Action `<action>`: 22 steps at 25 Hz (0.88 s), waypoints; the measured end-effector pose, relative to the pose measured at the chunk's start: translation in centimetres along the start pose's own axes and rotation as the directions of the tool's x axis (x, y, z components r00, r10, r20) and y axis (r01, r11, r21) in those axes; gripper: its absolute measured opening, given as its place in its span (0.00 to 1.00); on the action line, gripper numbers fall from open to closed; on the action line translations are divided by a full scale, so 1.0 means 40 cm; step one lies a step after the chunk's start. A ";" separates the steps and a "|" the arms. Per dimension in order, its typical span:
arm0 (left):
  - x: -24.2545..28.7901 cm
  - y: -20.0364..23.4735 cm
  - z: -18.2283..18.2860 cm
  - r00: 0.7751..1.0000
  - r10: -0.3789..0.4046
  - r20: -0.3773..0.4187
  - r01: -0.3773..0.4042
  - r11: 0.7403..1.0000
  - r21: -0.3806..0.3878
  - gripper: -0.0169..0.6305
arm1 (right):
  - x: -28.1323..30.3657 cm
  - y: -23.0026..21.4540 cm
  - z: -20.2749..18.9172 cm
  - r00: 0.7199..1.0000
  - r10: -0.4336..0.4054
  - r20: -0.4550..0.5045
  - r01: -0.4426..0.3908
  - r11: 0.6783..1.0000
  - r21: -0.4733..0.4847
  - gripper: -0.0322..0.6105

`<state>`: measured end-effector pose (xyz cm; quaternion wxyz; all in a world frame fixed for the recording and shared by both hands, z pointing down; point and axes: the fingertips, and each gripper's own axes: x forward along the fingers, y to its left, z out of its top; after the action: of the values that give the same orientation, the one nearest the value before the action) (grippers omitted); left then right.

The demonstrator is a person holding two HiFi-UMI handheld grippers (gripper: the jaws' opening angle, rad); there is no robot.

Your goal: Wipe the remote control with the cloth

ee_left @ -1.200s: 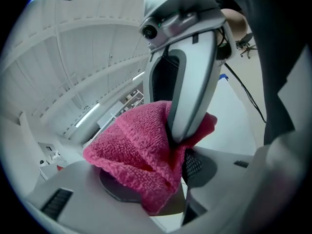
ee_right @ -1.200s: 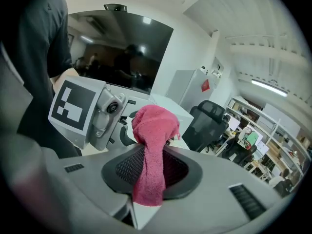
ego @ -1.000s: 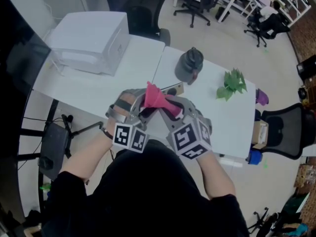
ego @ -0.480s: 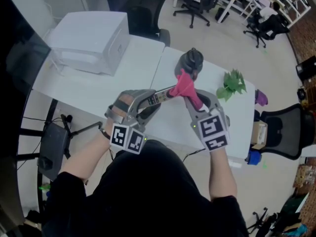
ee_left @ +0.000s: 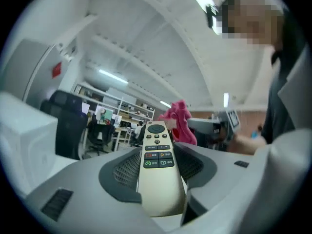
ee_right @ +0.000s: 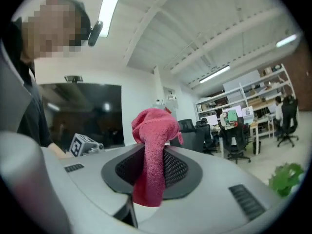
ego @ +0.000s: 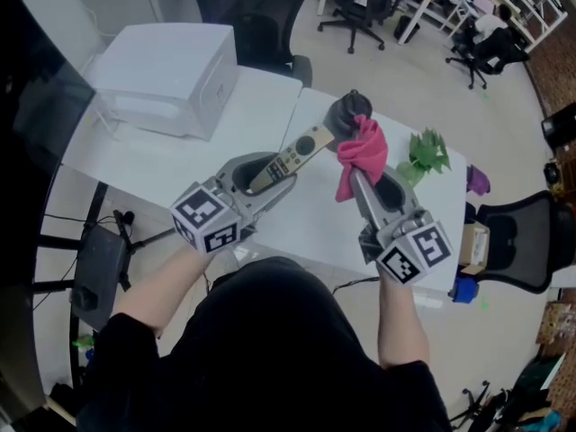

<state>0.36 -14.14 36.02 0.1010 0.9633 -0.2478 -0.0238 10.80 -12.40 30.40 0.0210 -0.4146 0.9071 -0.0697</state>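
A pale gold remote control (ego: 290, 157) with dark buttons is clamped in my left gripper (ego: 261, 175), which holds it up over the white table (ego: 180, 165). Its button face (ee_left: 157, 150) points up and away, sticking out past the jaws. My right gripper (ego: 367, 180) is shut on a pink cloth (ego: 360, 153), whose bunched top (ee_right: 155, 130) stands above the jaws. Cloth and remote are apart, the cloth to the right of the remote's far end. In the left gripper view the pink cloth (ee_left: 178, 122) shows just behind the remote's tip.
A white box-shaped machine (ego: 166, 72) sits at the table's far left. A dark grey lidded jug (ego: 346, 115) stands behind the cloth, a green plant (ego: 425, 153) at the far right. Office chairs (ego: 261, 25) stand beyond the table.
Both grippers have drawn apart and tilted upward. The cloth has slid off along the remote and now sits to the right of its far end; the remote has swung up and left.
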 end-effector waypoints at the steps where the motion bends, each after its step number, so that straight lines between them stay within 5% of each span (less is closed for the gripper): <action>1: -0.003 0.010 0.016 0.997 -0.030 0.065 0.039 0.988 -0.148 0.35 | 0.000 0.008 -0.002 0.999 0.027 0.037 -0.029 0.997 0.066 0.20; 3: -0.012 0.034 0.043 0.977 -0.059 0.206 0.138 0.908 -0.396 0.35 | 0.009 0.034 -0.024 0.994 0.086 0.067 -0.097 0.980 0.175 0.20; 5: -0.022 0.053 0.065 0.941 -0.063 0.332 0.254 0.780 -0.573 0.35 | 0.027 0.072 -0.054 0.986 0.151 0.069 -0.163 0.956 0.245 0.20; 8: -0.034 0.066 0.080 0.882 -0.056 0.469 0.411 0.581 -0.703 0.35 | 0.056 0.132 -0.100 0.967 0.248 0.054 -0.252 0.914 0.319 0.20; 10: -0.041 0.065 0.079 0.854 -0.058 0.517 0.471 0.507 -0.722 0.35 | 0.072 0.170 -0.129 0.951 0.308 0.033 -0.300 0.890 0.344 0.20; 12: -0.044 0.057 0.075 0.841 -0.067 0.538 0.501 0.475 -0.723 0.35 | 0.085 0.205 -0.155 0.931 0.365 0.001 -0.341 0.869 0.357 0.20; 16: -0.041 0.041 0.068 0.835 -0.095 0.542 0.521 0.452 -0.724 0.35 | 0.103 0.241 -0.184 0.906 0.423 -0.026 -0.382 0.842 0.381 0.20; 22: -0.038 -0.013 0.046 0.839 -0.209 0.502 0.540 0.432 -0.722 0.35 | 0.105 0.189 -0.152 0.924 0.383 0.005 -0.356 0.855 0.377 0.20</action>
<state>-0.92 -13.30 34.10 0.5007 0.8014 0.0063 -0.3272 1.82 -10.01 35.42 0.0799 -0.2184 0.9401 -0.2492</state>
